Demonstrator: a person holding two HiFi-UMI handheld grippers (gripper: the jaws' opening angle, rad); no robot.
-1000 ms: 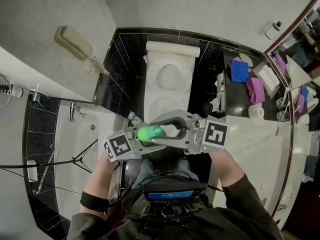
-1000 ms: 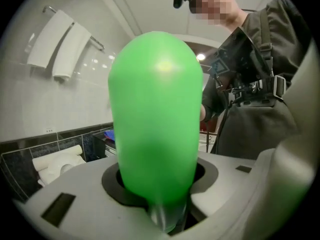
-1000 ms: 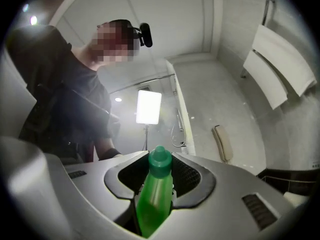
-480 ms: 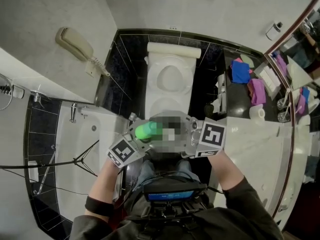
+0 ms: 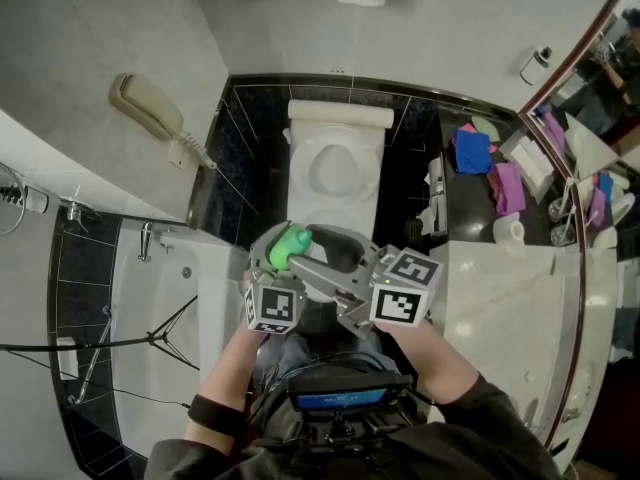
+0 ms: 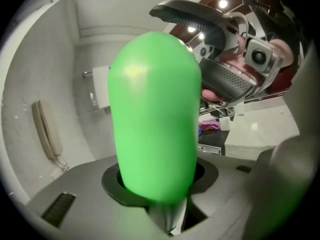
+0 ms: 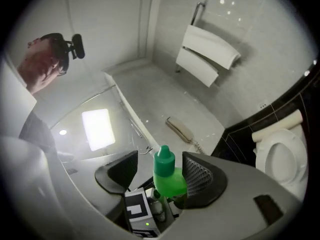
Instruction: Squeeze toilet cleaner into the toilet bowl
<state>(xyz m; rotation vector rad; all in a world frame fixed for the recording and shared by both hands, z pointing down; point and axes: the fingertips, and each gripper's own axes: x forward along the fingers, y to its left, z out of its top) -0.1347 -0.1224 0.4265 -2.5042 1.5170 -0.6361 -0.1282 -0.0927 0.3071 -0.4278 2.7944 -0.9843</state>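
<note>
The green toilet cleaner bottle [image 5: 288, 246] [image 6: 152, 114] is held over my lap, in front of the white toilet [image 5: 335, 168] whose bowl is uncovered. My left gripper [image 5: 280, 263] is shut on the bottle's body, which fills the left gripper view. In the right gripper view the bottle's capped top [image 7: 165, 171] stands between the jaws of my right gripper [image 7: 160, 176]. Those jaws are opening: the left pad [image 7: 120, 171] is well off the bottle and the ribbed right pad [image 7: 200, 176] is close beside it. The toilet [image 7: 280, 159] shows at the right edge.
A bathtub [image 5: 160, 298] lies to the left, with a wall phone [image 5: 150, 93] above it. A black counter [image 5: 470, 203] to the right carries blue and purple cloths [image 5: 490, 163] and a toilet roll [image 5: 508, 230]. A pale marble top [image 5: 500, 298] is nearer on the right.
Both grippers have moved up toward the toilet and drawn closer together. The bottle has swung from lying sideways to pointing forward. The right gripper's jaws have spread wider around it.
</note>
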